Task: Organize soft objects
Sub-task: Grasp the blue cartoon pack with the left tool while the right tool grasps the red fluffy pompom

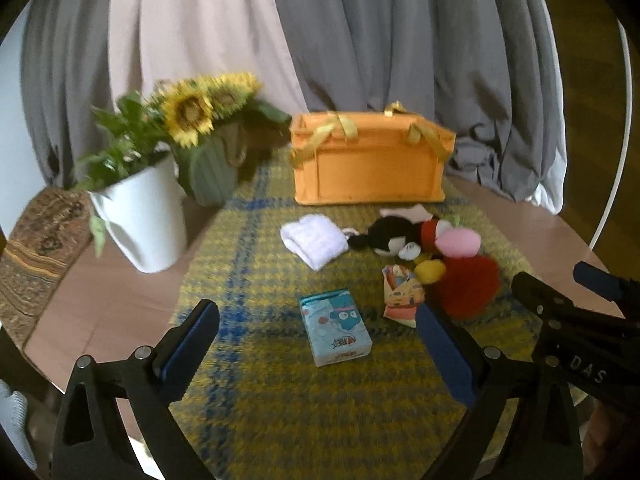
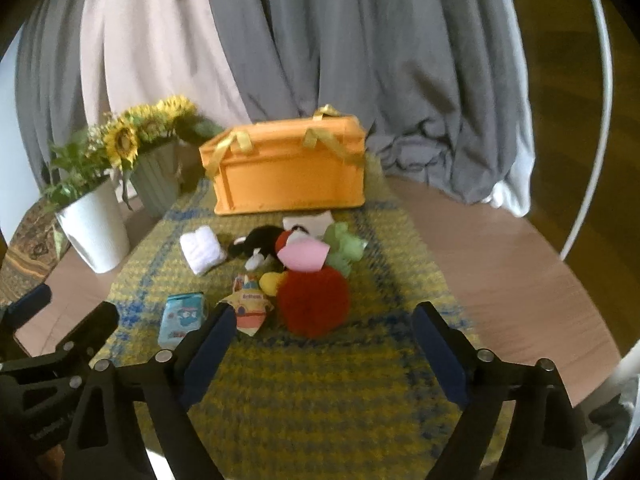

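An orange fabric box (image 1: pixel 370 160) (image 2: pixel 288 172) with yellow ribbon handles stands at the back of a yellow-and-blue woven mat (image 1: pixel 304 412) (image 2: pixel 320 384). In front of it lie a folded white cloth (image 1: pixel 314 240) (image 2: pixel 200 250), a black mouse plush (image 1: pixel 384 236) (image 2: pixel 260 242), a pink soft piece (image 1: pixel 458 242) (image 2: pixel 306 258), a green plush (image 2: pixel 344 246), a red fluffy ball (image 1: pixel 470 284) (image 2: pixel 314 302), a printed pouch (image 1: pixel 400 292) (image 2: pixel 250 306) and a light blue tissue pack (image 1: pixel 334 326) (image 2: pixel 182 318). My left gripper (image 1: pixel 316 322) is open and empty above the pack. My right gripper (image 2: pixel 324 322) is open and empty near the red ball.
A white pot with green leaves (image 1: pixel 142 216) (image 2: pixel 94 226) and a ribbed green pot of sunflowers (image 1: pixel 212 168) (image 2: pixel 156 184) stand at the left on the round wooden table (image 1: pixel 100 300) (image 2: pixel 500 280). Grey and pale curtains (image 1: pixel 360 40) hang behind.
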`<state>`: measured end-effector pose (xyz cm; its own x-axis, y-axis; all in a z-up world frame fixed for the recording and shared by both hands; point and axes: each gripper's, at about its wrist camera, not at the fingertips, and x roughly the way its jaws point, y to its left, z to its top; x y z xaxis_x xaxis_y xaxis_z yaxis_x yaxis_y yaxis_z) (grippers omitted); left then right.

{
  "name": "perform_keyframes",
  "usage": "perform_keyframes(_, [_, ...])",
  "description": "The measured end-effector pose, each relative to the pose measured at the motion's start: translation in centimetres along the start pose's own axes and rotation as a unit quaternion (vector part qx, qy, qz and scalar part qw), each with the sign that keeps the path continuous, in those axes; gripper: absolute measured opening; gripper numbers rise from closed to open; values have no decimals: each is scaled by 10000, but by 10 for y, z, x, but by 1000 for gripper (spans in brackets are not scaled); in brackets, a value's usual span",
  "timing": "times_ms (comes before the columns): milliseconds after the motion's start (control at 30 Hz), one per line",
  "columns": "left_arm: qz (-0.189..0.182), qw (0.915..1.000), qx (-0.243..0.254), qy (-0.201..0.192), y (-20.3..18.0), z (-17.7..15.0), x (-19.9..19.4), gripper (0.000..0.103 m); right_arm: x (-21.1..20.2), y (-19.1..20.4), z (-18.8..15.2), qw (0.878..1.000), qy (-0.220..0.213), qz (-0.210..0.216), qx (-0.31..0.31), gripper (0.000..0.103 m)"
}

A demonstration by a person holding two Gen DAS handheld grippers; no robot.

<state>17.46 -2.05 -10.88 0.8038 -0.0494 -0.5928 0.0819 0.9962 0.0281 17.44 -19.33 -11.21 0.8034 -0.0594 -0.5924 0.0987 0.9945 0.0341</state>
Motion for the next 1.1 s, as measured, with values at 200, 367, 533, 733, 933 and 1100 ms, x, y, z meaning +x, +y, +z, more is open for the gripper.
perform_keyframes(200, [19,9984,-124,550,-8,-7,45,94,41,-1,0,9992,379,45,-78,84])
perform_keyframes(367, [333,9964,-188,756,-17,-15,69,90,69,-6,0,9980,541,227,-235,83])
perform_keyframes(533, [664,9937,-260,869,-25,-21,91,87,101,-10,1,9948,756,560,-378,78])
perform_keyframes(733, [744,9905,-445,1065,-25,-26,111,75,126,-6,-2,9912,888,759,-618,71])
perform_keyframes(933, [618,9888,-600,1220,-22,-32,120,52,143,-4,-1,9892,941,886,-695,55])
perform_keyframes(1100, [647,9888,-573,1218,-23,-31,120,52,146,-4,-2,9877,987,987,-710,39])
